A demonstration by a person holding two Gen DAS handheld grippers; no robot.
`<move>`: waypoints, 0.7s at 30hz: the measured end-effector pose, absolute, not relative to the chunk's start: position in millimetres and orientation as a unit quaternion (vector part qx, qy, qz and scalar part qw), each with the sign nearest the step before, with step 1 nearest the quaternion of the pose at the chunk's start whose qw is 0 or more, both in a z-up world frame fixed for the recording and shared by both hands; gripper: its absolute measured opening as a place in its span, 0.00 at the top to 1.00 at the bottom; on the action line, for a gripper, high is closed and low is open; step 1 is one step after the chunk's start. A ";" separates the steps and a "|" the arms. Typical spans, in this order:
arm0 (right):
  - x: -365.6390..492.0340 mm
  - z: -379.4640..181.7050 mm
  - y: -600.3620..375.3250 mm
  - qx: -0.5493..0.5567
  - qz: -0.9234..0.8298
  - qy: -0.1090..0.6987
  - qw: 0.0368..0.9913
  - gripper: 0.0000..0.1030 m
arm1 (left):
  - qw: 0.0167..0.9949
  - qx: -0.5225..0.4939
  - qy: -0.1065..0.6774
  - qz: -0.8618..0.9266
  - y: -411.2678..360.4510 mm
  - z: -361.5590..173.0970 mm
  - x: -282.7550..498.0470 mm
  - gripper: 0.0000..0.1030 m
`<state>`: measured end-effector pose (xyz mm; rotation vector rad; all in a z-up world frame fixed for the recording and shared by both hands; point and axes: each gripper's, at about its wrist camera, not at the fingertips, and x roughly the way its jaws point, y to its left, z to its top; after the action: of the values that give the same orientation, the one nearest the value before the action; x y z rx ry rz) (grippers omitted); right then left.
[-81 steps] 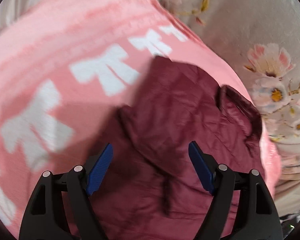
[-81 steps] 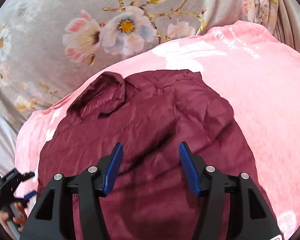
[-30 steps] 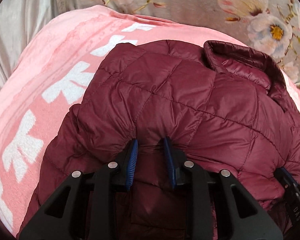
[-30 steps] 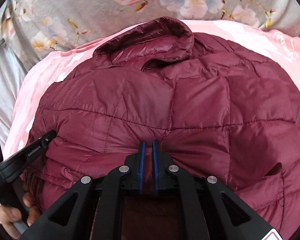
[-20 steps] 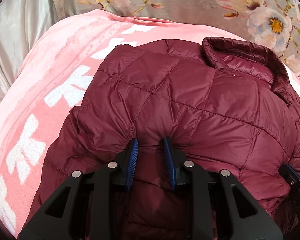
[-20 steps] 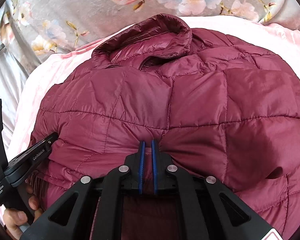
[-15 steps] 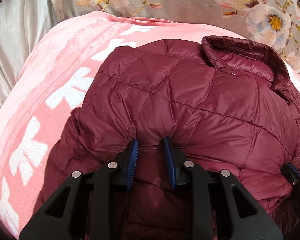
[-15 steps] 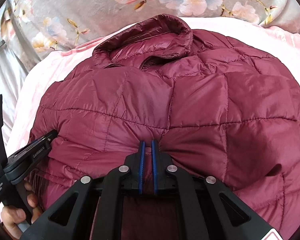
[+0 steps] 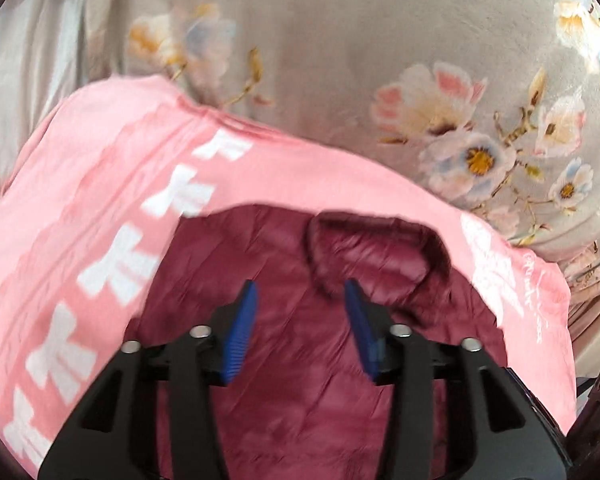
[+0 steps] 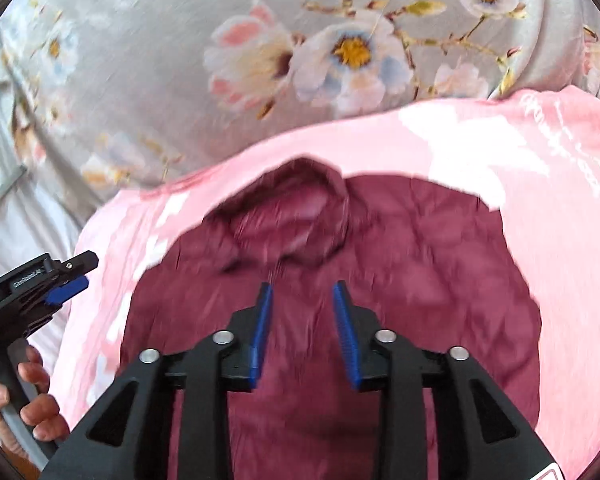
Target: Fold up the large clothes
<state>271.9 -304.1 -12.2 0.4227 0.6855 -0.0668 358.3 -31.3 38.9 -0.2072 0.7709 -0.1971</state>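
Observation:
A maroon quilted jacket (image 9: 300,360) lies folded on a pink blanket, its collar (image 9: 376,252) at the far end. It also shows in the right wrist view (image 10: 420,280), collar (image 10: 296,208) up. My left gripper (image 9: 300,300) is open and empty above the jacket, just short of the collar. My right gripper (image 10: 302,300) is open and empty above the jacket's middle. The left gripper also appears at the left edge of the right wrist view (image 10: 66,276), held in a hand, beside the blanket's edge.
The pink blanket (image 9: 80,200) with white bow shapes covers the bed; it also shows in the right wrist view (image 10: 560,220). A grey floral sheet (image 9: 420,80) lies beyond it, seen too in the right wrist view (image 10: 220,60).
Both grippers were shut on the jacket's folded edge; now both have opened, let go and pulled back and up. The jacket lies flat on the blanket.

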 end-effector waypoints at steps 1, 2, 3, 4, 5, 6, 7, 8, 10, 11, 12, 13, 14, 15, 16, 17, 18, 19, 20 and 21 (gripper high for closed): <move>281.2 -13.8 -308.1 0.211 -0.036 0.332 0.919 0.62 | 0.916 -0.100 0.376 -0.097 -37.7 38.4 365.9 0.52; 291.8 -17.5 -312.1 0.218 -0.037 0.333 0.916 0.58 | 0.914 -0.101 0.381 -0.099 -42.9 36.0 373.2 0.47; 299.0 -20.2 -313.8 0.226 -0.036 0.334 0.914 0.56 | 0.908 -0.107 0.393 -0.103 -49.9 29.1 386.4 0.41; 307.0 -26.1 -317.4 0.237 -0.033 0.337 0.911 0.56 | 0.900 -0.117 0.406 -0.105 -53.9 20.0 397.8 0.39; 315.3 -32.6 -320.3 0.248 -0.031 0.340 0.906 0.56 | 0.894 -0.126 0.417 -0.106 -55.6 11.3 407.0 0.39; 325.2 -41.6 -324.4 0.263 -0.030 0.346 0.900 0.56 | 0.883 -0.140 0.435 -0.106 -58.3 -1.3 419.5 0.39; 332.6 -48.0 -327.1 0.274 -0.029 0.350 0.895 0.56 | 0.873 -0.152 0.451 -0.106 -60.0 -13.7 430.2 0.39; 343.2 -57.9 -331.4 0.291 -0.027 0.354 0.888 0.56 | 0.867 -0.160 0.461 -0.106 -59.7 -22.9 434.2 0.39; 356.2 -71.3 -335.3 0.309 -0.025 0.360 0.880 0.55 | 0.854 -0.179 0.480 -0.095 -63.0 -45.3 449.5 0.41; 363.7 -77.9 -336.6 0.317 -0.026 0.364 0.875 0.55 | 0.851 -0.183 0.485 -0.091 -64.2 -52.2 455.4 0.46; 367.8 -82.9 -336.8 0.323 -0.025 0.366 0.873 0.56 | 0.849 -0.181 0.488 -0.089 -66.0 -56.6 459.3 0.52; 374.1 -89.0 -337.0 0.328 -0.022 0.368 0.870 0.58 | 0.848 -0.178 0.491 -0.090 -68.2 -60.8 464.1 0.55; 377.5 -92.4 -337.4 0.330 -0.019 0.370 0.868 0.65 | 0.847 -0.168 0.496 -0.088 -73.0 -66.9 469.2 0.60; 382.7 -96.9 -336.2 0.329 -0.015 0.375 0.866 0.80 | 0.848 -0.158 0.498 -0.087 -76.3 -71.2 471.5 0.69; 384.9 -99.1 -334.0 0.323 -0.015 0.380 0.867 0.87 | 0.849 -0.146 0.501 -0.084 -79.5 -75.5 474.1 0.73; 382.3 -97.6 -331.6 0.312 -0.019 0.377 0.872 0.88 | 0.850 -0.125 0.506 -0.078 -83.6 -81.6 475.7 0.81; 378.1 -94.4 -329.2 0.297 -0.021 0.370 0.880 0.90 | 0.852 -0.113 0.505 -0.076 -84.6 -84.7 475.8 0.87; 371.0 -87.9 -325.5 0.266 -0.033 0.361 0.893 0.91 | 0.857 -0.097 0.502 -0.072 -85.5 -88.0 473.8 0.88; 364.7 -82.8 -321.0 0.231 -0.047 0.355 0.905 0.91 | 0.861 -0.078 0.497 -0.067 -86.4 -91.3 470.9 0.94; 362.4 -81.6 -318.8 0.209 -0.053 0.353 0.911 0.91 | 0.863 -0.066 0.496 -0.065 -87.6 -94.7 469.2 0.97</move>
<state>362.4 -318.8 -81.6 0.4302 0.7275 -0.1100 469.2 -87.6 -94.7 -0.1388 1.0398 -0.1363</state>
